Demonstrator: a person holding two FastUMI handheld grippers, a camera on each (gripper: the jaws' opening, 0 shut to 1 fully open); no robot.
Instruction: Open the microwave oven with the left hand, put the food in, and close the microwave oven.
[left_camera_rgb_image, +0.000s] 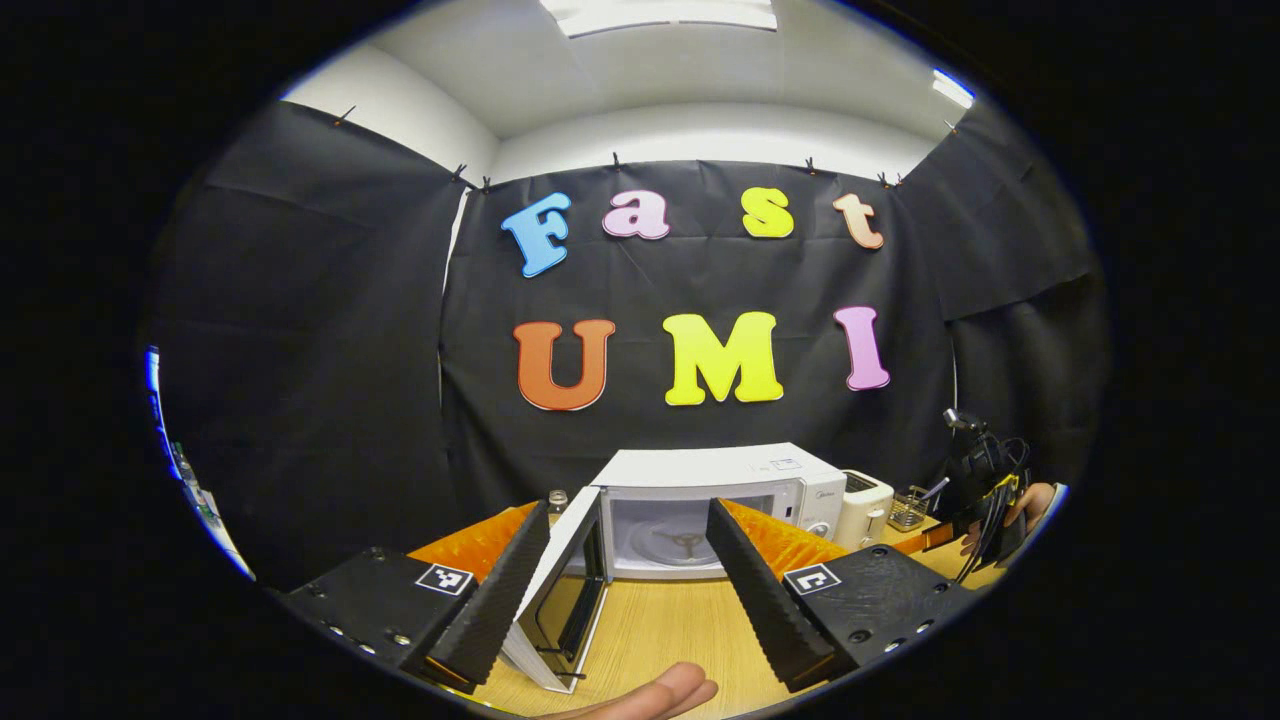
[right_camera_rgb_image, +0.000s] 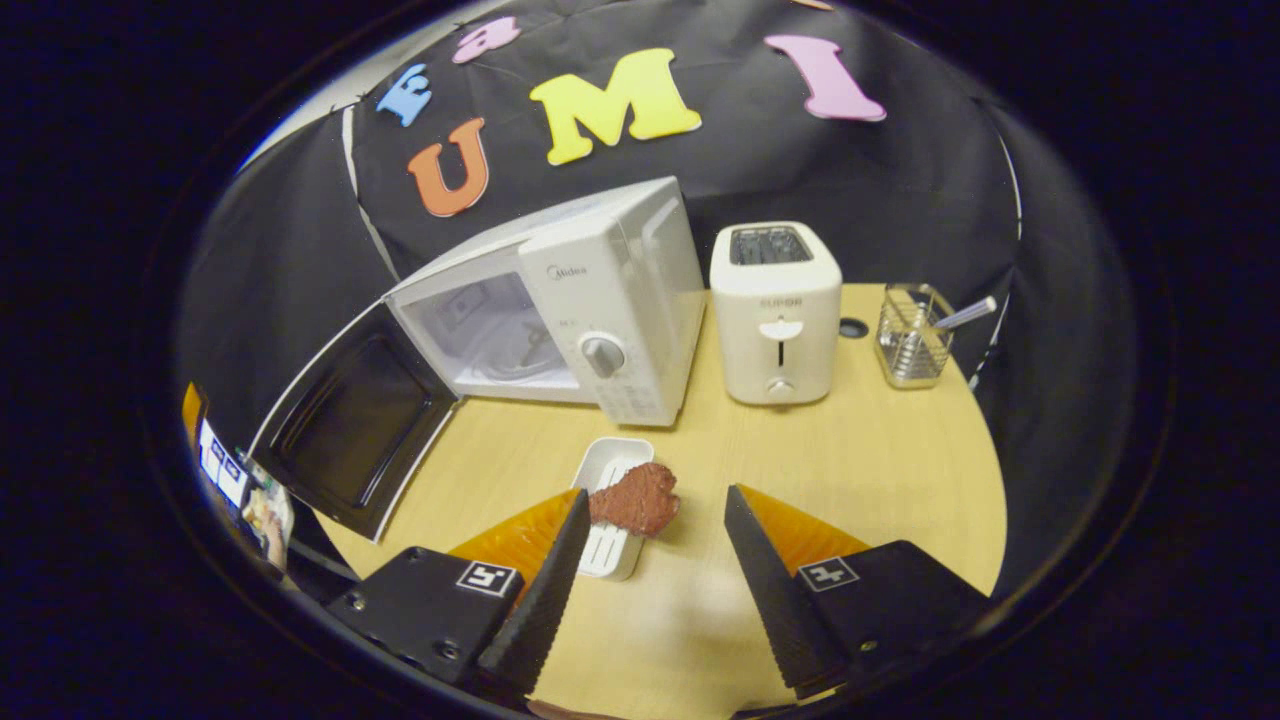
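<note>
The white microwave (left_camera_rgb_image: 700, 478) stands at the back of the wooden table with its door (left_camera_rgb_image: 560, 590) swung wide open to the left, and the cavity with its turntable is visible. My left gripper (left_camera_rgb_image: 630, 600) hangs open in front of it, its left finger close beside the door's edge, with nothing held. In the right gripper view, a brown piece of food (right_camera_rgb_image: 636, 499) lies on a small white tray (right_camera_rgb_image: 612, 462) in front of the microwave (right_camera_rgb_image: 600, 300). My right gripper (right_camera_rgb_image: 655, 590) is open just short of the food, and its left finger is near the tray.
A white toaster (right_camera_rgb_image: 775, 310) stands right of the microwave, with a wire basket (right_camera_rgb_image: 910, 340) holding a utensil farther right. The open door (right_camera_rgb_image: 350, 425) juts out over the table's left part. A fingertip (left_camera_rgb_image: 655, 692) shows at the bottom edge. Bare tabletop (right_camera_rgb_image: 880, 470) lies ahead on the right.
</note>
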